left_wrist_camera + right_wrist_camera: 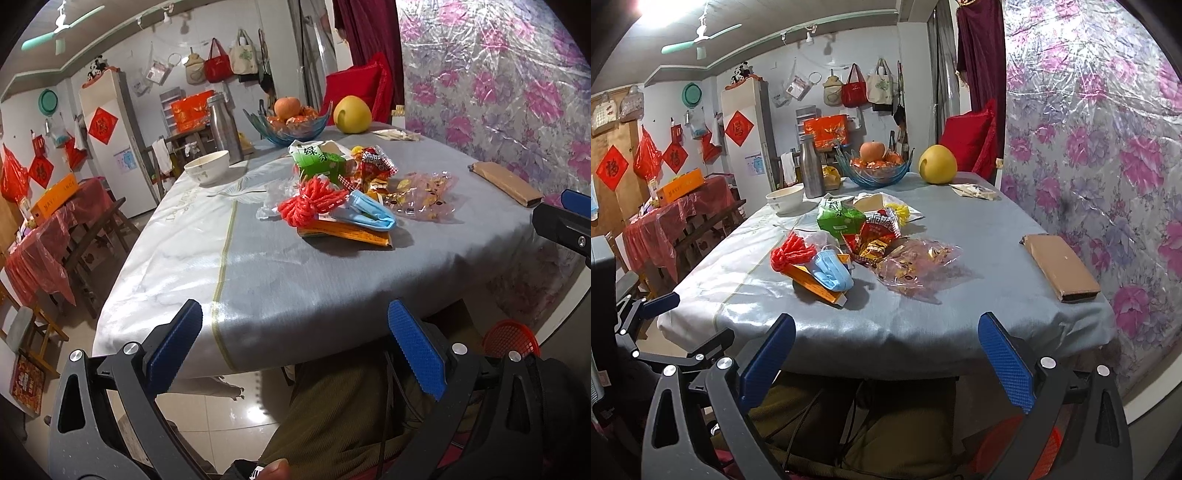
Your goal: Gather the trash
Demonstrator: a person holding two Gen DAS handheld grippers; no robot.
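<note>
The left gripper and right gripper both gape wide, holding nothing; well ahead of the jaws, on the grey-clothed table, lies a heap of crumpled litter: red mesh netting, pale-blue face mask, green packet, clear printed wrappers.

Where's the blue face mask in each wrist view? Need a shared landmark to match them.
Left wrist: the blue face mask sits right of centre, at the near edge of the trash pile, lying on the orange flat packet.
Right wrist: the mask is left of centre, again on that packet.
Shared landmark: the red mesh bundle, just left of the mask in both views.
</note>
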